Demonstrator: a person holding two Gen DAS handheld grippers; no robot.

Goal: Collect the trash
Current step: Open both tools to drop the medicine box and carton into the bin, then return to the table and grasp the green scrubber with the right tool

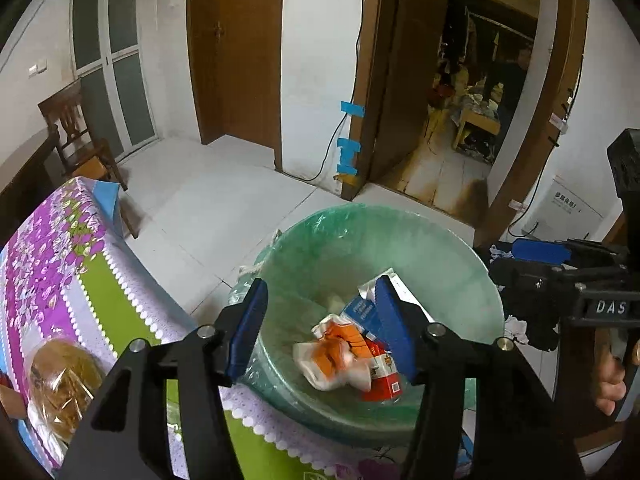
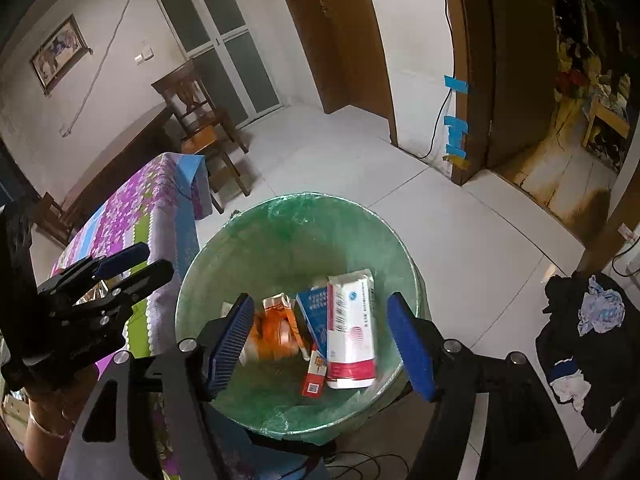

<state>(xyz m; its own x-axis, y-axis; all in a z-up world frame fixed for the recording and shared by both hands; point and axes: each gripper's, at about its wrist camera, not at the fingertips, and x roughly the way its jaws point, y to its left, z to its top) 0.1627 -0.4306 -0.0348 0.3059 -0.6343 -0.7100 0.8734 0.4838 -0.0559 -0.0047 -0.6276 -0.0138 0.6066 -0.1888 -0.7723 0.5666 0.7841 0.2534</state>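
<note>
Trash (image 2: pixel 352 332) is lying at the bottom of the green-lined bin (image 2: pixel 280 232), directly beneath both claws: the right claw (image 2: pixel 322 344) is hovering over the bin with its blue pads spread wide and gripping nothing, and the left claw (image 1: pixel 320 326) is likewise hanging spread and empty above the same opening. Among the contents, a white-and-red packet is resting beside a blue-and-white carton (image 2: pixel 314 316), a red box (image 1: pixel 380 376) and a crumpled orange-and-white wrapper (image 1: pixel 332 354). Just beside the bin, the floral-clothed worktop (image 1: pixel 52 256) is carrying a bagged bun (image 1: pixel 64 384), while dark clothes (image 2: pixel 580 340) are lying on the tiled floor (image 2: pixel 460 240) near the bin.
</note>
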